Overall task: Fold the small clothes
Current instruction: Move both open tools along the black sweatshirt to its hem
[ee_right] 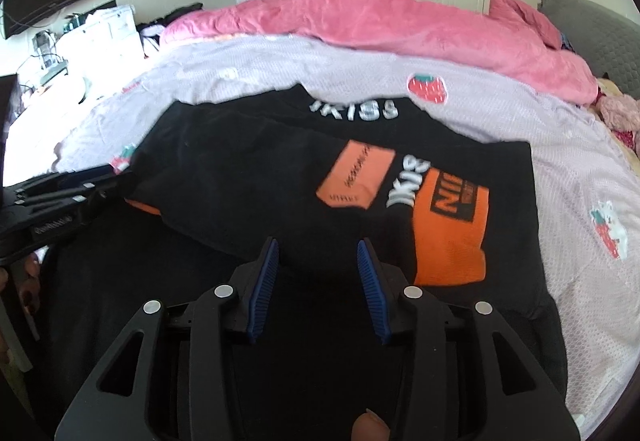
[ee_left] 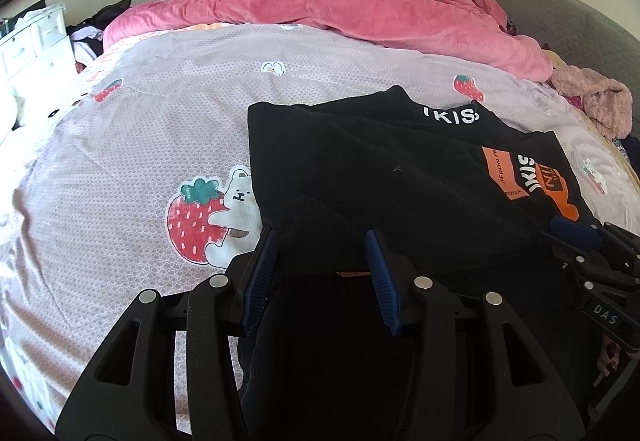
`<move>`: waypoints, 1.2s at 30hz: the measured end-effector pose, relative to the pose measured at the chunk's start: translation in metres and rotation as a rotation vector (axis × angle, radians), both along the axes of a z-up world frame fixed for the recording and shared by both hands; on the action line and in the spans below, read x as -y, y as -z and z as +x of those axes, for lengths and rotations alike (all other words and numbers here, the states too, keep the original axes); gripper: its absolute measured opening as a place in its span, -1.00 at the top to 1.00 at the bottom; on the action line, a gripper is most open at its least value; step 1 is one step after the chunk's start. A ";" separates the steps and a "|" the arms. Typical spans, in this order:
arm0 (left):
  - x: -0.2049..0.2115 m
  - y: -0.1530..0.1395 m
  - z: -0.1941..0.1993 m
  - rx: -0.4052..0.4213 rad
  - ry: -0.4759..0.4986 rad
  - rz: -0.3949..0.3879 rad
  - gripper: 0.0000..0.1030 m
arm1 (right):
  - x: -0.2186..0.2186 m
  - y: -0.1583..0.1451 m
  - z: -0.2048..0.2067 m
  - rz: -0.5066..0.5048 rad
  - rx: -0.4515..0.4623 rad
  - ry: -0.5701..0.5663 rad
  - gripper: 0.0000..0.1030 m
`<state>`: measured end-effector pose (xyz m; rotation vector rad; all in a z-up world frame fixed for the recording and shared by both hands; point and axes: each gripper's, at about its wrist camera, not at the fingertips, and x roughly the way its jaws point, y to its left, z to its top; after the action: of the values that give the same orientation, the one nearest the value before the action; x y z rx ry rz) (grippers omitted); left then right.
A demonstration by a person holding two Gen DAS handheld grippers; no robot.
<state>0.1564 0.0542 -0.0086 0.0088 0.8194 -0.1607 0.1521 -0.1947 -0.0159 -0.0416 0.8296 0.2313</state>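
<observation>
Each claw [ee_left: 323,235] [ee_right: 317,245] is matte black with ribbed blue pads [ee_left: 262,273] and silver pivot screws.

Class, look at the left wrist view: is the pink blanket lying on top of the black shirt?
No. The pink blanket is bunched at the bed's far side, apart from the black shirt.

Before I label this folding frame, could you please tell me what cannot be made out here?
- Left wrist view: whether the left gripper pinches the black printed garment; dark cloth bunches between its pads.
- Right wrist view: the garment's small orange-patch lettering, blurred.
- Both views: its near hem, behind the gripper bodies.
</observation>
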 end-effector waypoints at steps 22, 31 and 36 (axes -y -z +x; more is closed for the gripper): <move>-0.008 -0.008 -0.010 0.019 -0.013 -0.035 -0.28 | 0.009 -0.017 -0.009 0.052 0.057 0.024 -0.50; -0.018 -0.016 -0.015 0.040 -0.045 -0.039 -0.75 | 0.017 -0.026 -0.016 0.064 0.086 0.051 -0.75; -0.020 -0.020 -0.018 0.049 -0.051 -0.041 -0.81 | 0.021 -0.030 -0.020 0.074 0.097 0.068 -0.78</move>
<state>0.1384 0.0745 0.0117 -0.0464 0.7667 -0.1289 0.1320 -0.2160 0.0144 0.0441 0.7238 0.1942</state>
